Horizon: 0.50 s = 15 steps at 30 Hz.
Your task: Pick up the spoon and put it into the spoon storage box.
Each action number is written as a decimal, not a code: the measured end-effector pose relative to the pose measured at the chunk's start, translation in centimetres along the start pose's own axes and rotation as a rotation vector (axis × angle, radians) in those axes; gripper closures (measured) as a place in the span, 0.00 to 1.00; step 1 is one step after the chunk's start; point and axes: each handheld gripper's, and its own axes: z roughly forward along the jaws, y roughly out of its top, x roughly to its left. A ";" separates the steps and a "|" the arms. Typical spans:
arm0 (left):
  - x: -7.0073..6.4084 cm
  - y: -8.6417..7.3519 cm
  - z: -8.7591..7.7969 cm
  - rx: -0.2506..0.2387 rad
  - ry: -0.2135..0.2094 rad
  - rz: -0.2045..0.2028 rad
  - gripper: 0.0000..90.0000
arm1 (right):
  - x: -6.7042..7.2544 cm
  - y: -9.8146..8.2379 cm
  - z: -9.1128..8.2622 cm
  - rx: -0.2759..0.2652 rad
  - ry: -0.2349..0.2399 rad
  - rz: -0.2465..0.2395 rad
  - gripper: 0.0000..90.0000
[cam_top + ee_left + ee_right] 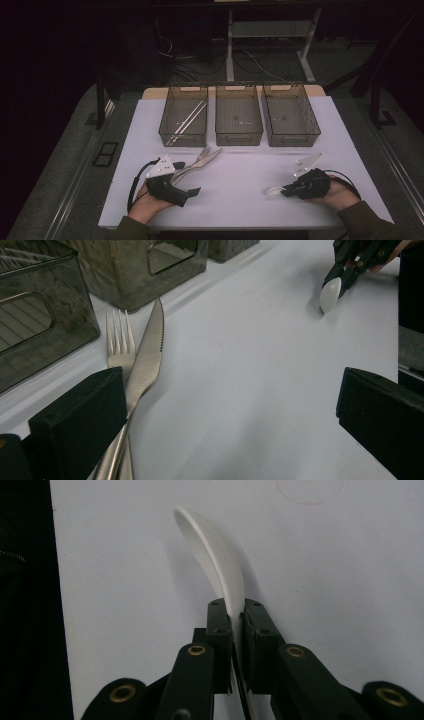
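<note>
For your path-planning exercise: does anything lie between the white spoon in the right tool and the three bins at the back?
Nothing visible does: bare white table separates the white plastic spoon from the translucent grey bins.

A lab – dark room, cabled desk frame (270, 45), white test table (240, 185).

In front of you are three clear, dark-tinted bins: the left bin (183, 114), the middle bin (238, 114) and the right bin (291, 114), set side by side along the far part of one white table (240, 200). Two metal chopsticks (186, 123) lie in the left bin. Nearer you on the table are one metal fork (202, 154), one metal knife (206, 159) and one white spoon (274, 190). You hold two grippers: one left gripper (187, 180) and one right gripper (286, 190).
</note>
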 end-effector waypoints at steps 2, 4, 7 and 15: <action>0.0 0.0 0.0 -0.006 -0.005 0.003 0.00 | 0.0 0.0 0.0 -0.001 0.001 0.002 0.92; 0.1 -0.1 0.1 -0.018 -0.014 0.004 0.00 | -0.1 0.0 0.0 -0.002 0.005 0.009 0.92; 0.2 -0.2 0.2 -0.025 -0.025 0.008 0.00 | -0.1 0.1 -0.2 -0.015 0.012 0.016 0.92; 0.4 -0.3 0.4 -0.008 -0.035 0.016 0.00 | -0.2 0.2 -0.7 -0.071 0.016 0.058 0.92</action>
